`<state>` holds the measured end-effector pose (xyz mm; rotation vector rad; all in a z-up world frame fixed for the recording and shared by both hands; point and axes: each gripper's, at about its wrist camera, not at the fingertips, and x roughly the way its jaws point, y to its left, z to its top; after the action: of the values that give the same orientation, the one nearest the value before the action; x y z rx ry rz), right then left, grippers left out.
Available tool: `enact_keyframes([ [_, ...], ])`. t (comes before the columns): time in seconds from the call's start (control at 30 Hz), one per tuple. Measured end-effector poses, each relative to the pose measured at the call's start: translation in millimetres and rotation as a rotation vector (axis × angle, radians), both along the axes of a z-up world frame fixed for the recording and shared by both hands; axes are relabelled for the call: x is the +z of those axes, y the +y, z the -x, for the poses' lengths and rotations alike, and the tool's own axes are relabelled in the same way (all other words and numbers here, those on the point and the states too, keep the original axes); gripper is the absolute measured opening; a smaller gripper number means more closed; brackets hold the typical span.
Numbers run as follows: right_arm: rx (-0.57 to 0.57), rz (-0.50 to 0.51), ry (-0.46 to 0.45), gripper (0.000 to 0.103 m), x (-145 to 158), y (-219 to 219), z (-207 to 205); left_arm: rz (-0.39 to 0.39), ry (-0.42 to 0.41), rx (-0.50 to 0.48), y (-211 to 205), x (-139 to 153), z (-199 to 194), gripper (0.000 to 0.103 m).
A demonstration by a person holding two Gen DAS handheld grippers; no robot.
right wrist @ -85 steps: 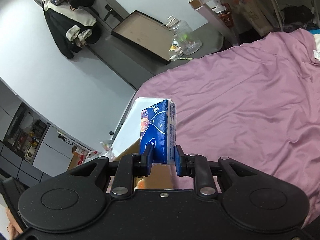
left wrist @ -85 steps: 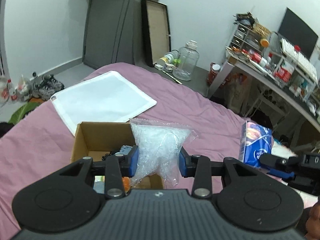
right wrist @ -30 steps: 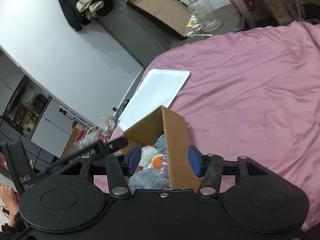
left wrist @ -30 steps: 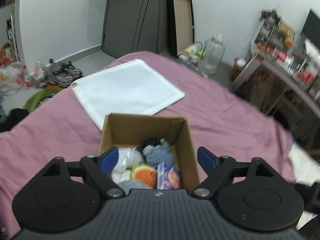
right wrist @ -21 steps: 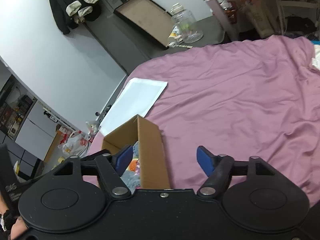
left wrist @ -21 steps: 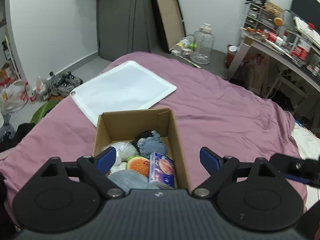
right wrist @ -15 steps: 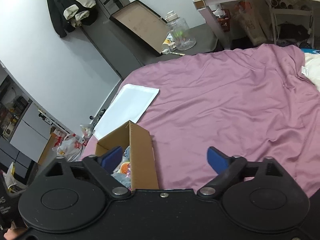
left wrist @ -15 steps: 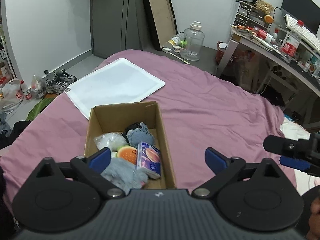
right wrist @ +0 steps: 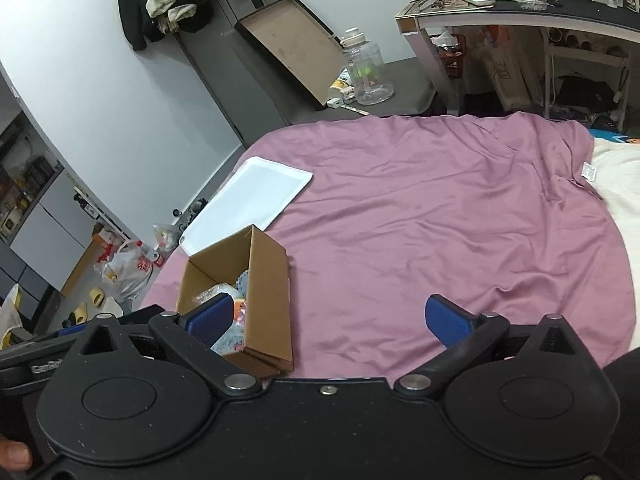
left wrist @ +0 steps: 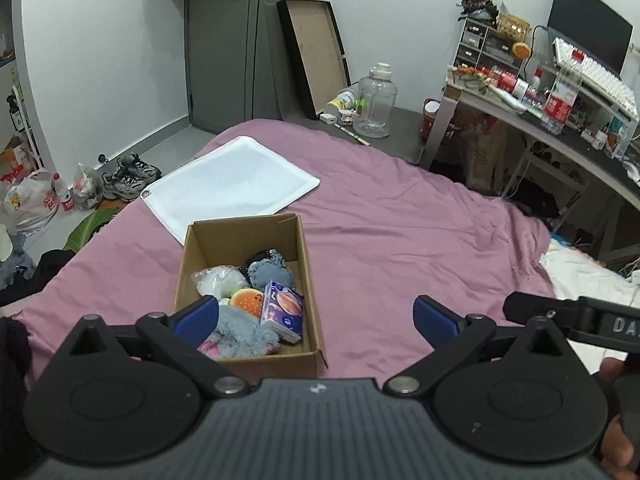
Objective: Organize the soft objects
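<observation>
An open cardboard box (left wrist: pixel 308 264) (right wrist: pixel 268 280) rests on the purple bedspread (left wrist: pixel 400 232). Inside lie a blue tissue pack (left wrist: pixel 282 310), an orange round plush (left wrist: pixel 248 300), a clear bag of white stuffing (left wrist: pixel 218 280), a grey-blue plush (left wrist: pixel 268 270) and a grey fluffy toy (left wrist: pixel 244 334). My left gripper (left wrist: pixel 316 316) hovers open just behind and above the box, nothing between its blue pads. My right gripper (right wrist: pixel 328 316) is open and empty too, to the right of the box. Part of the right tool (left wrist: pixel 576 316) shows at the right edge of the left wrist view.
A flat white bag (left wrist: pixel 232 180) (right wrist: pixel 252 196) lies on the bed beyond the box. A cluttered desk (left wrist: pixel 560 120) stands at the right, with a water jug (left wrist: pixel 374 104) and a leaning framed board (left wrist: pixel 314 56) on the floor. Shoes and bags (left wrist: pixel 80 188) sit left of the bed.
Both grippers let go of the stuffing bag and the tissue pack, which now lie in the box. Both have opened wide and pulled back and up from the box.
</observation>
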<state>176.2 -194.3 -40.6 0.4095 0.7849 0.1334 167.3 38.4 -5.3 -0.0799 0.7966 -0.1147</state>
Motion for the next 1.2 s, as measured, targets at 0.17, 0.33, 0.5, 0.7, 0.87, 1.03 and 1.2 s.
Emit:
enact_keyframes([
  [0.17, 0.032, 0.014, -0.015, 0.103, 10.9, -3.2, 9.9, -0.002, 0.009, 0.023, -1.9, 8.1, 14.0, 0.103],
  [0.33, 0.029, 0.051, -0.034, 0.103, 23.2, -8.6, 20.8, -0.012, 0.015, 0.052, -2.7, 17.3, 27.7, 0.103],
  [0.5, 0.043, 0.073, -0.047, 0.103, 29.3, -14.2, 34.5, -0.009, 0.009, 0.065, -6.0, 28.0, 42.7, 0.103],
  [0.7, 0.034, 0.090, -0.059, 0.103, 36.3, -23.9, 52.2, -0.027, -0.004, 0.051, -15.6, 35.1, 62.7, 0.103],
  [0.87, 0.044, 0.116, -0.057, 0.103, 39.8, -27.8, 68.4, -0.014, 0.002, 0.058, -21.4, 36.5, 78.0, 0.102],
  [1.03, 0.045, 0.105, -0.062, 0.103, 43.9, -33.1, 81.1, -0.036, -0.008, 0.063, -27.3, 40.0, 95.0, 0.103],
  [1.2, 0.073, 0.106, -0.061, 0.103, 45.5, -25.7, 88.8, -0.052, -0.005, 0.086, -25.1, 41.7, 108.8, 0.103],
])
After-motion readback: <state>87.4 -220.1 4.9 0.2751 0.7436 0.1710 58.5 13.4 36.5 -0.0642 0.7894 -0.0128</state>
